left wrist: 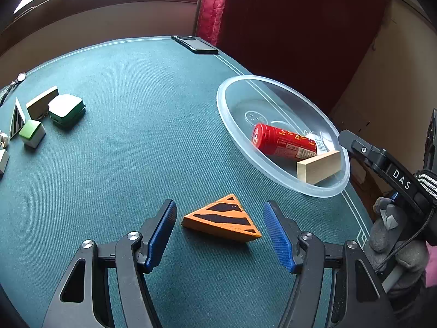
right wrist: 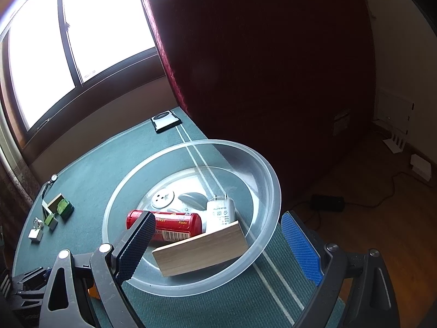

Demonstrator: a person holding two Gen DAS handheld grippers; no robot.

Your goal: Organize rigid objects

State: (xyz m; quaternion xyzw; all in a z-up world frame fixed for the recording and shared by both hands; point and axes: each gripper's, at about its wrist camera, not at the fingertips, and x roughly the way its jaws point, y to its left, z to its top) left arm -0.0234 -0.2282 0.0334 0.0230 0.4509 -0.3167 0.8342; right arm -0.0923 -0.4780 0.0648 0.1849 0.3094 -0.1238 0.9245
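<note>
An orange triangular block with black stripes lies flat on the green table. My left gripper is open, its blue fingers on either side of the block, not touching it. A clear plastic bowl at the right holds a red can, a wooden block and a white plug. My right gripper is open and empty above the near side of the bowl, over the wooden block, the red can and the white plug.
Several small blocks and a green-and-white box sit at the far left of the table. A black phone lies at the far edge. The table edge and a wooden floor lie right of the bowl. A dark red curtain hangs behind.
</note>
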